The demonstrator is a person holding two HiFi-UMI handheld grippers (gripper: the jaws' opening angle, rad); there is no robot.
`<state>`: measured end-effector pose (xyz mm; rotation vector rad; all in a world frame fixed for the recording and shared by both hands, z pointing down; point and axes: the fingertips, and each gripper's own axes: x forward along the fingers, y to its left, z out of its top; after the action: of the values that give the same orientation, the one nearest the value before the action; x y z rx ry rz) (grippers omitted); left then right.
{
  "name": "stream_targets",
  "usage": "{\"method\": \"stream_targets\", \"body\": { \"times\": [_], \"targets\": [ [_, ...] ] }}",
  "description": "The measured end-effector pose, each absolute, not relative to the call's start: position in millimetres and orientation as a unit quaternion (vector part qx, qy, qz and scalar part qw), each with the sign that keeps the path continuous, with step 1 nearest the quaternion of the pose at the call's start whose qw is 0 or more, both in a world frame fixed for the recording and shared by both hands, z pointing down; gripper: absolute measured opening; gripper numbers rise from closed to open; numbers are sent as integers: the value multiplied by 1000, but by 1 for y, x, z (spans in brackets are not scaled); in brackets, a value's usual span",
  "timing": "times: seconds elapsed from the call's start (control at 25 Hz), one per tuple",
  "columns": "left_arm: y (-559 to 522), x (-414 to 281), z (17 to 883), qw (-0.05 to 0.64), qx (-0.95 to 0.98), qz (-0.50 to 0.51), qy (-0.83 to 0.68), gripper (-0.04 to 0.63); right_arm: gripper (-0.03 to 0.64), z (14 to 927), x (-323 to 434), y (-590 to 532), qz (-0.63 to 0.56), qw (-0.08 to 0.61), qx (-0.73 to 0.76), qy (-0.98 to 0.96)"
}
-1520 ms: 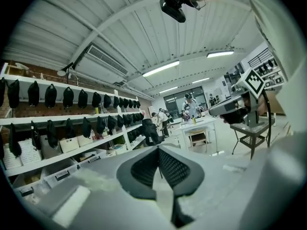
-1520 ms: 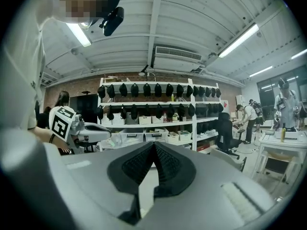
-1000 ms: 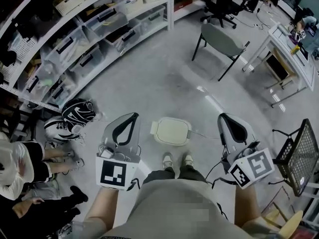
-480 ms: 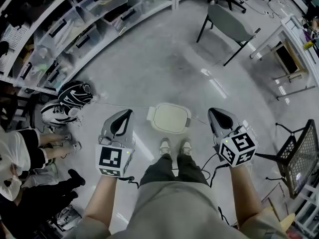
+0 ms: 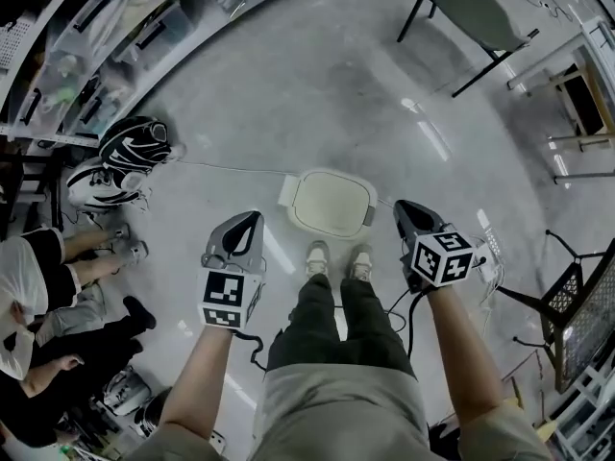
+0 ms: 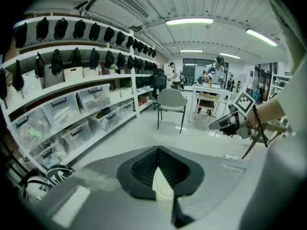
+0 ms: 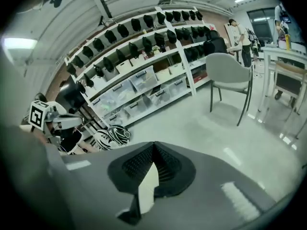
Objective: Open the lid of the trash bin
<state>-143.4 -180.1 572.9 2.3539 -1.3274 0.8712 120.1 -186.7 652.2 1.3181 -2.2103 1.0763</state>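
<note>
The left forearm (image 5: 200, 365) and right forearm (image 5: 463, 344) reached forward and down, one on each side of the legs (image 5: 332, 325). The left gripper (image 5: 255, 217) hung just left of the shoes (image 5: 317, 255), its marker cube (image 5: 229, 299) facing up and its jaws pointing forward — closed tip to tip, with nothing between them. The right gripper (image 5: 402, 206) hung just right of the shoes, about level with the left one. Its own cube (image 5: 441, 257) was tilted, and its jaws were likewise pressed together and empty. Neither gripper touched the shoes.
</note>
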Motion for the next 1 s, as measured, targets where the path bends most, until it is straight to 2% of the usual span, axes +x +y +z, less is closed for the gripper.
{"method": "stream_targets", "body": {
  "times": [0.56, 0.76, 0.92, 1.0],
  "targets": [
    [-128, -170, 783, 239, 776, 372, -450, 2, 3, 904, 116, -138, 449, 300, 430, -724],
    [-113, -177, 812, 261, 766, 373, -454, 2, 3, 953, 108, -127, 456, 326, 415, -717],
    [-102, -191, 828, 255, 760, 389, -454, 2, 5, 983, 108, -114, 439, 390, 378, -716],
    [-94, -199, 834, 260, 753, 396, -457, 3, 5, 987, 110, -112, 443, 385, 372, -719]
  ]
}}
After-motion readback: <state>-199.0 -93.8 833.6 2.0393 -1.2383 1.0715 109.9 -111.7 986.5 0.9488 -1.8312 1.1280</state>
